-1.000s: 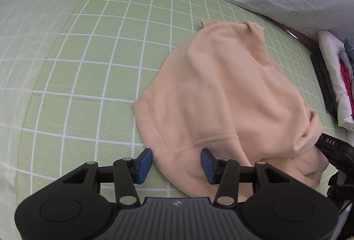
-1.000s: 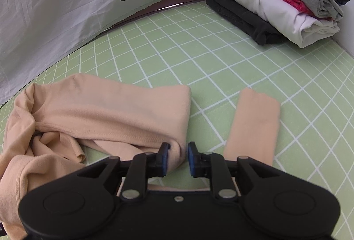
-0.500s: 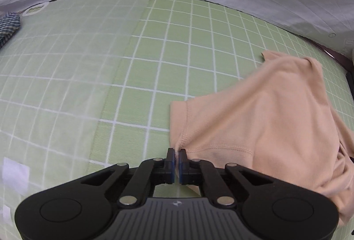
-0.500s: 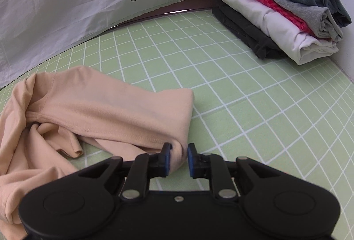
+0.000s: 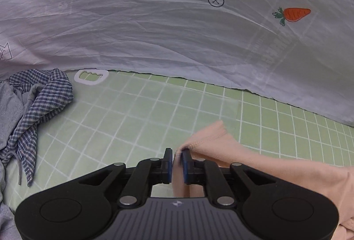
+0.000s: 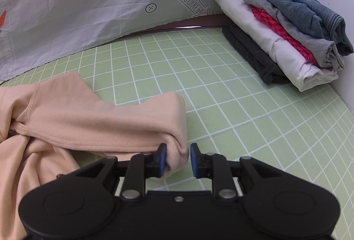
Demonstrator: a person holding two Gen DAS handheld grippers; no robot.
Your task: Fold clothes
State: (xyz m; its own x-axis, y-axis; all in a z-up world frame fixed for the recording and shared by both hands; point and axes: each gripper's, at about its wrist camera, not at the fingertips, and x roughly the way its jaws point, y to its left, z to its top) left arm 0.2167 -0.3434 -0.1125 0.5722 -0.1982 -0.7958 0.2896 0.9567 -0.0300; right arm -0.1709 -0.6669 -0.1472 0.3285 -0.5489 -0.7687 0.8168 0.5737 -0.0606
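Left gripper (image 5: 176,166) pinches a hemmed corner of the peach garment (image 5: 254,164) as its jaws ease apart, the cloth trailing off to its right over the green grid mat (image 5: 132,120). Right gripper (image 6: 176,159) is opening too: the garment's folded end lies between its pads, touching only the left one, and the long axis runs leftward from it.

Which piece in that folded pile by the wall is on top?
The blue denim piece is on top of the folded pile. Beneath it come a grey one, a bright pink one, a white one, and a dark one at the bottom.
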